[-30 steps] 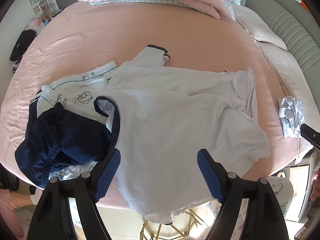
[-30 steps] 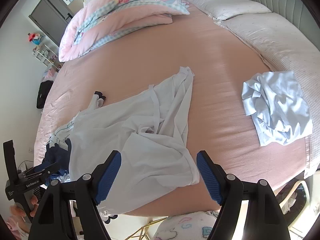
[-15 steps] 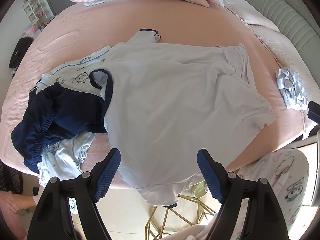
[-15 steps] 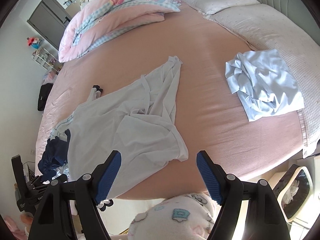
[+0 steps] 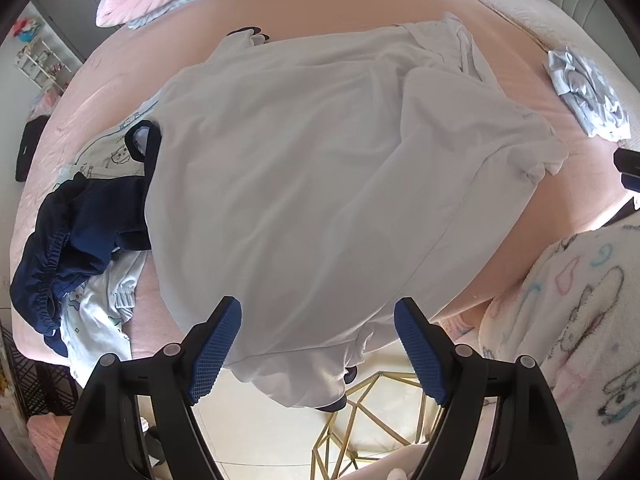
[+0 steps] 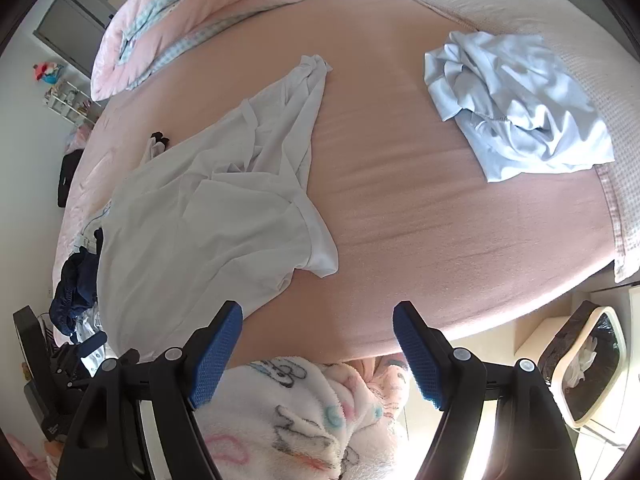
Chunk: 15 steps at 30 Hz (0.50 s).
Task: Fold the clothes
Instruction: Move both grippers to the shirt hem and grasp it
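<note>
A large white shirt [image 5: 320,184] lies spread over the pink bed [image 5: 328,4], its lower end hanging over the front edge. My left gripper [image 5: 318,344] hovers open above that overhanging hem, nothing between its blue pads. In the right wrist view the same white shirt [image 6: 208,216] lies left of centre, one sleeve folded near the bed's middle. My right gripper [image 6: 318,346] is open over the bare front edge of the bed [image 6: 420,216], right of the shirt, holding nothing. A crumpled pale blue garment [image 6: 520,108] rests at the right.
A navy garment [image 5: 84,232] and white printed clothes [image 5: 100,312] are heaped left of the shirt. A pink quilt [image 6: 192,16] lies at the back. The person's fleece clothing [image 6: 304,420] is under the right gripper. A gold wire stand [image 5: 372,412] is on the floor, a bin [image 6: 584,364] at the right.
Both grippers have come down and closer to the bed's front edge; the shirt now fills the left wrist view. The jaws have stayed open and the clothes have not moved.
</note>
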Available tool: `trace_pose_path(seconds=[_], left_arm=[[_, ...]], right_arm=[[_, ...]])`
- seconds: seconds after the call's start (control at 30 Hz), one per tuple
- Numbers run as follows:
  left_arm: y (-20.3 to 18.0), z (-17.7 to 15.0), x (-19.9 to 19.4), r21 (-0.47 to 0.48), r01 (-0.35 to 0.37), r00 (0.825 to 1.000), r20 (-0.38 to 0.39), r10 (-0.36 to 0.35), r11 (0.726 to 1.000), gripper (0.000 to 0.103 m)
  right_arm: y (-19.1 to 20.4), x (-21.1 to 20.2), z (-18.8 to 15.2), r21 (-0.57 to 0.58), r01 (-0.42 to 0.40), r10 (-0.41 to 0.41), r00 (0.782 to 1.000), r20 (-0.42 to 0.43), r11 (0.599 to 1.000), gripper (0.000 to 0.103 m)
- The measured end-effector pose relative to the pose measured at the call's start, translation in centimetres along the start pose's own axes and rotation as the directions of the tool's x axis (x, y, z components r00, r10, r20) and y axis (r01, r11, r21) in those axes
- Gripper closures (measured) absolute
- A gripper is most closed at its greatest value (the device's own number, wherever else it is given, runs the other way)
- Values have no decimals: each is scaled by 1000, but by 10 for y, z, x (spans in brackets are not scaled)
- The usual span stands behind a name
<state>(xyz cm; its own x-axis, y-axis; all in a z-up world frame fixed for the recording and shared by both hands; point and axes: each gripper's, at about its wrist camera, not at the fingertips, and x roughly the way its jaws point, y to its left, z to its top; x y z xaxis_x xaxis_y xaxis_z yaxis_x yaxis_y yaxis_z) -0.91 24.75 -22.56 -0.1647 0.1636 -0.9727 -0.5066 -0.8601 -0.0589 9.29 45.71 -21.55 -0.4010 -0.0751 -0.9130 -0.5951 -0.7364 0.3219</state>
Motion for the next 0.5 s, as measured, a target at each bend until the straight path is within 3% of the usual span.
trace_pose_path(seconds=[0.2,0.5], left_arm=[[-3,-13,19,3,8,999,-44,-8,1000,25],[-2,-29,33,18,-69,997,-29,70,997,25]], right_arm=[[-6,26,1,43,-28,29,999,-39,999,26],[-8,58,4,96,-58,64,996,-59,994,25]])
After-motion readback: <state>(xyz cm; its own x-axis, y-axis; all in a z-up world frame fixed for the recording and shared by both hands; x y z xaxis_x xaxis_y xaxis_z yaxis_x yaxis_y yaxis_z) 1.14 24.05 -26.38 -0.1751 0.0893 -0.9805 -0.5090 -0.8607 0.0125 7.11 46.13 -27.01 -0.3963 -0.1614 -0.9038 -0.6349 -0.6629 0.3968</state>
